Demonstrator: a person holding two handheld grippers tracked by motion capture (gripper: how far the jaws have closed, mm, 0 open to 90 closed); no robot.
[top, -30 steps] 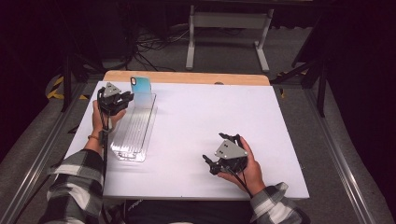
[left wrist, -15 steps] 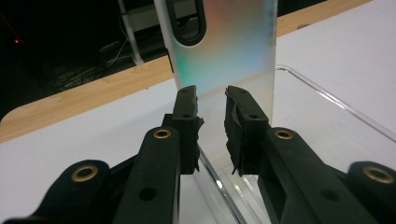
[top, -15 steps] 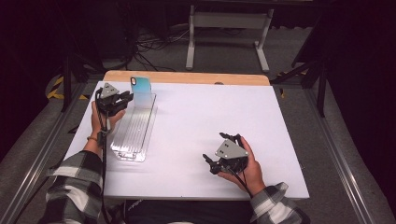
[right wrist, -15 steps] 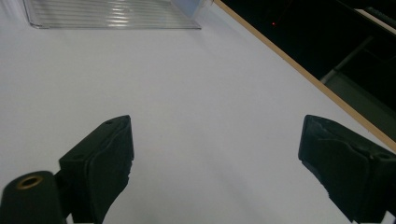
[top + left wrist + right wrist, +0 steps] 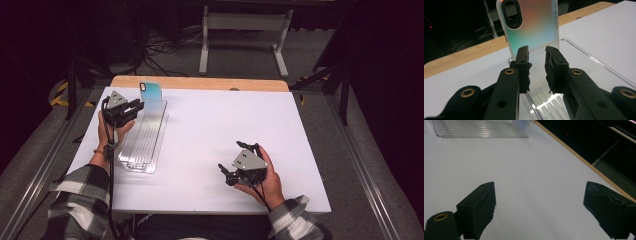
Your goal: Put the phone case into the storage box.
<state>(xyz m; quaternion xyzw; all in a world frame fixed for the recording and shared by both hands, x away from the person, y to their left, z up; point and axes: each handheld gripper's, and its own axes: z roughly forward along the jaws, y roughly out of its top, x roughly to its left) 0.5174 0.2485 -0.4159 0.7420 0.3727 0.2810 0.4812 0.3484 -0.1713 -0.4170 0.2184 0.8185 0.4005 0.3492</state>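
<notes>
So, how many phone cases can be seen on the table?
1: the iridescent teal phone case stands upright at the far end of the clear ribbed plastic tray, just beyond the left gripper.

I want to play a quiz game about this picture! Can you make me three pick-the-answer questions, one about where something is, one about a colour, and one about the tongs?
1. Where does the phone case stand?
A. far end of the clear tray
B. middle of the table
C. on the floor

2. What colour is the table top?
A. red
B. white
C. green

3. How are the right tongs?
A. shut tight
B. holding the case
C. wide open

Answers: 1 A, it rises at the tray's far end. 2 B, the surface is plain white. 3 C, a wide gap, nothing between.
</notes>
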